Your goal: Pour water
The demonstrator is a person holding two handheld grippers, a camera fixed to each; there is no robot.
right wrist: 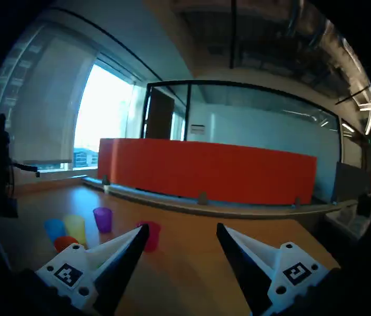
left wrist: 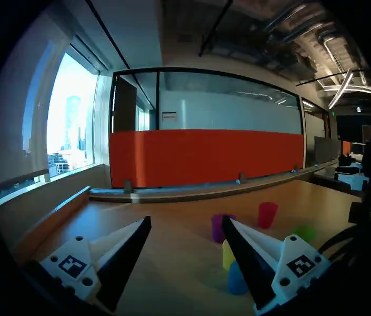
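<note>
— Table (left wrist: 174, 253) first: what stands on it?
— A wooden table with small plastic cups on it. In the left gripper view, a purple cup (left wrist: 218, 226) and a red cup (left wrist: 267, 214) stand apart from each other toward the far edge, where an orange panel (left wrist: 206, 155) runs along it. A green cup (left wrist: 304, 231) stands near the red one. A yellow cup (left wrist: 228, 254) and a blue cup (left wrist: 236, 278) stand close together toward the near edge, partly hidden behind one finger.
— And the grippers?
— The left gripper (left wrist: 185, 221) hangs over the near edge with its fingers spread wide and nothing between them. In the right gripper view, the right gripper (right wrist: 182, 227) is spread just as wide and holds nothing. Beyond one of its fingers, an orange cup (right wrist: 65, 243) stands just in front of the blue and yellow ones.
</note>
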